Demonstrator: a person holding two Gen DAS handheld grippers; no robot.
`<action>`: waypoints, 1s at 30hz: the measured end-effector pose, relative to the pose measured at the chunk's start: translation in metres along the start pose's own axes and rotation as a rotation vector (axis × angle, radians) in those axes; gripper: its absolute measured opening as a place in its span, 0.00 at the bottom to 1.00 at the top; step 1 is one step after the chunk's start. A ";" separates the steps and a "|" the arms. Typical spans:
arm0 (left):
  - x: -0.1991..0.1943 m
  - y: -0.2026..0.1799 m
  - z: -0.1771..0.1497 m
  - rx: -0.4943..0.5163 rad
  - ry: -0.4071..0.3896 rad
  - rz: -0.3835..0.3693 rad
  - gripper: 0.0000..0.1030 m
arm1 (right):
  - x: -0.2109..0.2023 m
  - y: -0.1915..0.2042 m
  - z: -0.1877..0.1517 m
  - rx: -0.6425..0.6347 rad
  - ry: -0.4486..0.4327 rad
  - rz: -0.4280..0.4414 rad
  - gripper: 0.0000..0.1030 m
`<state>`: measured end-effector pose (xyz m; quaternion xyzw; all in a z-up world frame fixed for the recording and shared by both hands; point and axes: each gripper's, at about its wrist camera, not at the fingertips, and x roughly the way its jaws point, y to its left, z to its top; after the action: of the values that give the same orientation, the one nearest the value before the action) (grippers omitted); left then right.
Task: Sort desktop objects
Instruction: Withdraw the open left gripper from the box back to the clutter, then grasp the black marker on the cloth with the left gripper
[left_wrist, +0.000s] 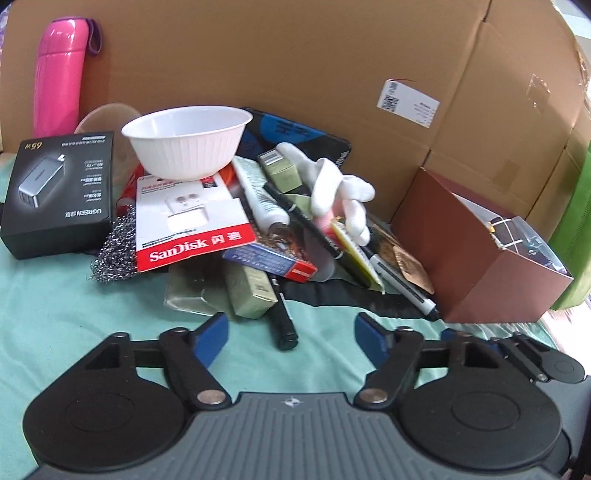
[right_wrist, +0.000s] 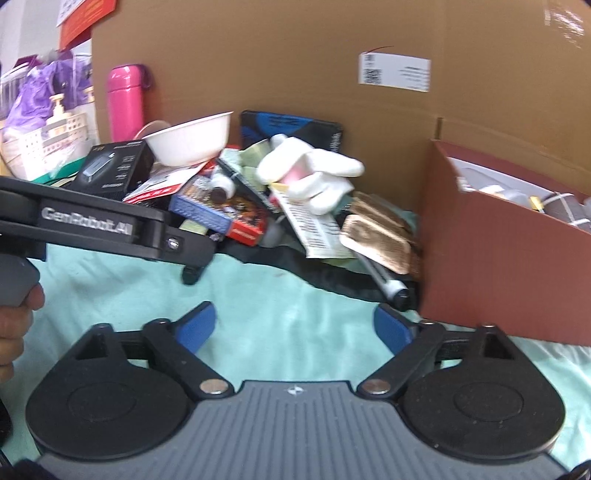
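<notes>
A pile of desk items lies on the mint cloth (left_wrist: 74, 314): a white bowl (left_wrist: 188, 142), a SanDisk card pack (left_wrist: 192, 225), a black charger box (left_wrist: 59, 192), a white plush toy (left_wrist: 340, 188), a white tube (left_wrist: 258, 192), pens and small boxes. A black marker (left_wrist: 282, 317) lies just ahead of my left gripper (left_wrist: 291, 325), which is open and empty. My right gripper (right_wrist: 295, 321) is open and empty over bare cloth, short of the pile. The brown box (right_wrist: 509, 258) stands to its right.
A tall cardboard wall (left_wrist: 295, 66) closes the back. A pink bottle (left_wrist: 59, 74) stands at the back left. The brown box (left_wrist: 491, 258) holds several items. The left gripper's body (right_wrist: 103, 225) crosses the right wrist view at left. A white basket (right_wrist: 44, 140) sits far left.
</notes>
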<state>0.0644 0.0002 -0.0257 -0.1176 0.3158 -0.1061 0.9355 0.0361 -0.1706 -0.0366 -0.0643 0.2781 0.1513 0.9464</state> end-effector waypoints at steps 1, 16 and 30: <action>0.000 0.002 0.001 -0.006 -0.003 0.001 0.69 | 0.001 0.004 0.001 -0.005 -0.001 0.014 0.77; 0.020 0.020 0.015 -0.015 0.019 0.011 0.35 | 0.045 0.045 0.020 -0.063 0.038 0.151 0.31; -0.007 0.006 0.000 -0.002 0.078 -0.071 0.37 | 0.003 0.031 -0.001 -0.095 0.065 0.165 0.11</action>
<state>0.0597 0.0082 -0.0233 -0.1253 0.3479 -0.1432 0.9180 0.0280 -0.1403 -0.0405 -0.0910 0.3058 0.2396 0.9170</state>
